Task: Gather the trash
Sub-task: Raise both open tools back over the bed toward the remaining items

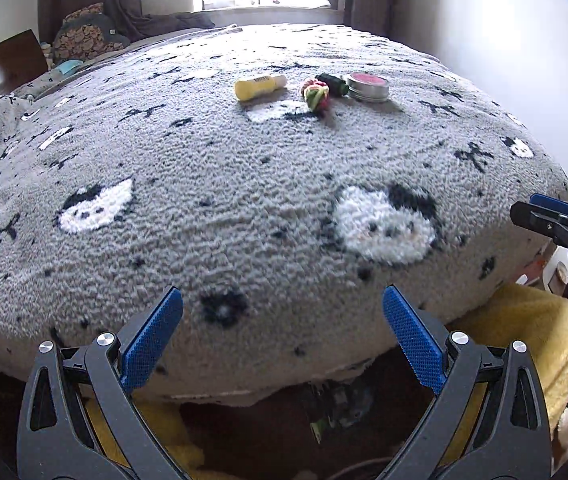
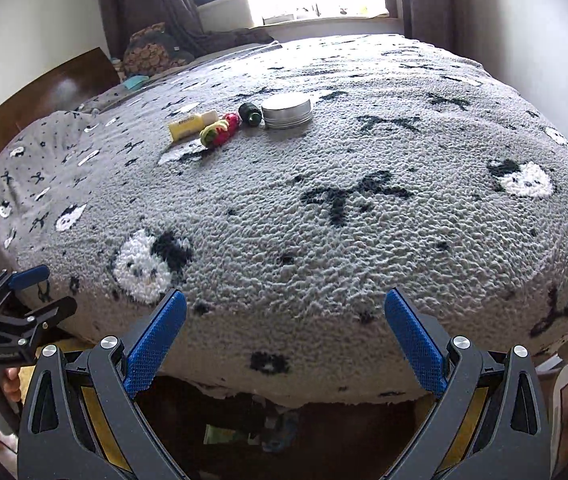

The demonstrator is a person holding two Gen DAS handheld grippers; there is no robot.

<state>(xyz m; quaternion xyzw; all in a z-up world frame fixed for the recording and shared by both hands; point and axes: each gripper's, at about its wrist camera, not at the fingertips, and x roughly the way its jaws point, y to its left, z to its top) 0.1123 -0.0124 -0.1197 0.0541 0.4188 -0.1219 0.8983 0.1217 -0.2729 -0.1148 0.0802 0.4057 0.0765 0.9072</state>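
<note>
Left hand-held gripper and right hand-held gripper held wide open, empty, at near edge of bed. Trash lined up mid-bed, well beyond: yellow tube, knotted colourful bands, dark green spool, round metal tin. Fleecy grey blanket between, unobstructed.

Wide bare stretch of the grey fleece blanket with black-and-white cat faces between the near bed edge and the far cluster, free for passing. Blocking the far middle, in a tight row: yellow plastic tube, knotted red-and-yellow band bundle, dark green spool, round silver tin with pink lid. Open blanket left and right of the row. Far left, dark wooden headboard and patterned brown pillow.
</note>
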